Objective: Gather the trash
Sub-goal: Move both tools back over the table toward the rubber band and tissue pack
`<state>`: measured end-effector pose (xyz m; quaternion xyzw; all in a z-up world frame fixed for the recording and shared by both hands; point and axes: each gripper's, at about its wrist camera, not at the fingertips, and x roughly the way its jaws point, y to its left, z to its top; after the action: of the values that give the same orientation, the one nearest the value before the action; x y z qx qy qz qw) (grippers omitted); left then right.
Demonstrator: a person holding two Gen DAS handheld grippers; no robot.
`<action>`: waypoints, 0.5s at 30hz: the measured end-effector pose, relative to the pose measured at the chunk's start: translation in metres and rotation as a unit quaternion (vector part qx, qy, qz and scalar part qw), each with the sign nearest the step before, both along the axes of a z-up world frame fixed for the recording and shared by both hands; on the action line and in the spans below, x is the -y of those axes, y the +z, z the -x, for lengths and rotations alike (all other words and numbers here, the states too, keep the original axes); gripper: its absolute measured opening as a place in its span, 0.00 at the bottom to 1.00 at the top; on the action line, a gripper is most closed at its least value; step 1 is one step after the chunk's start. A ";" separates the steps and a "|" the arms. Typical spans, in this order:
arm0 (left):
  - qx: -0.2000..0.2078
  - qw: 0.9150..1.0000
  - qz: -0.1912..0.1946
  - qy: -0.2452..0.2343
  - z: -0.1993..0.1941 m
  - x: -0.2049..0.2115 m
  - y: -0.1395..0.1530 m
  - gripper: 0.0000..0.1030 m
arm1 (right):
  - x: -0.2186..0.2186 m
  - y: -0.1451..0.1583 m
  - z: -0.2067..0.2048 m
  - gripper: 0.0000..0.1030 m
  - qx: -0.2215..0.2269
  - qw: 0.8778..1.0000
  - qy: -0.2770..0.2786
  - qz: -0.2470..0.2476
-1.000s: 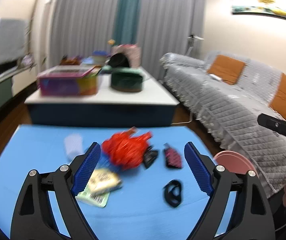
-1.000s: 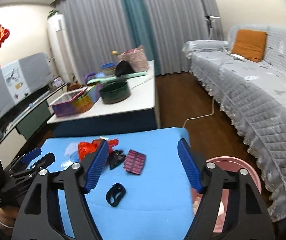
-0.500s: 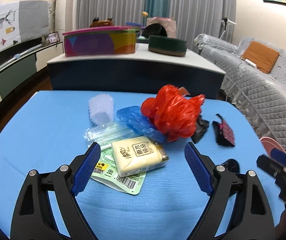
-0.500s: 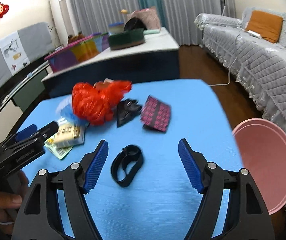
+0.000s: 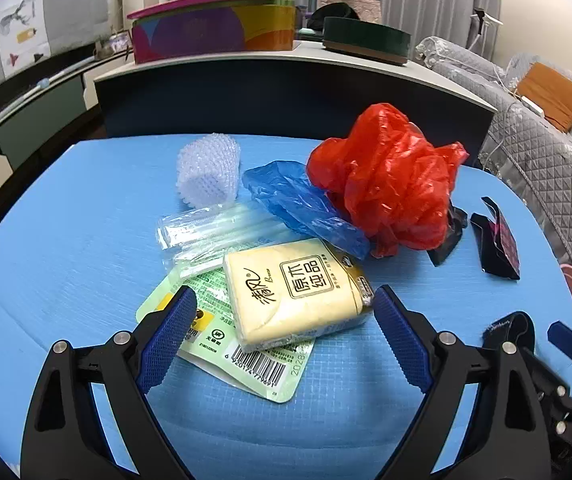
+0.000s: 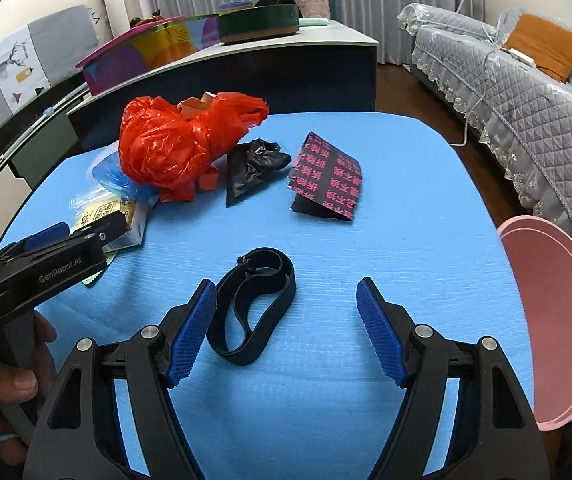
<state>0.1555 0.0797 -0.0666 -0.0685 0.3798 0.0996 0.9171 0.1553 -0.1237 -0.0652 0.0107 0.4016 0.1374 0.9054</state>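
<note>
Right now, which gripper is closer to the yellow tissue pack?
Left. The left gripper has its open fingers on either side of the yellow tissue pack. The right gripper is off to the pack's right, open around the black strap loop.

Black tool arms, blue ridged pads, silver screws.
</note>
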 end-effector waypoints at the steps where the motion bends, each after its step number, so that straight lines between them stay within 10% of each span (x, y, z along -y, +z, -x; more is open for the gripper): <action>1: 0.000 1.000 0.002 0.000 0.000 0.000 0.000 0.84 | -0.002 0.000 0.000 0.70 0.001 1.000 0.004 0.002; 15: -0.033 0.999 0.001 -0.006 -0.014 0.008 -0.006 0.84 | -0.015 0.001 -0.002 0.70 0.003 1.000 0.022 0.008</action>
<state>0.1694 0.0715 -0.0722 -0.0635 0.4100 0.0961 0.9048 0.1573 -0.1087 -0.0640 -0.0057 0.4001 0.1546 0.9033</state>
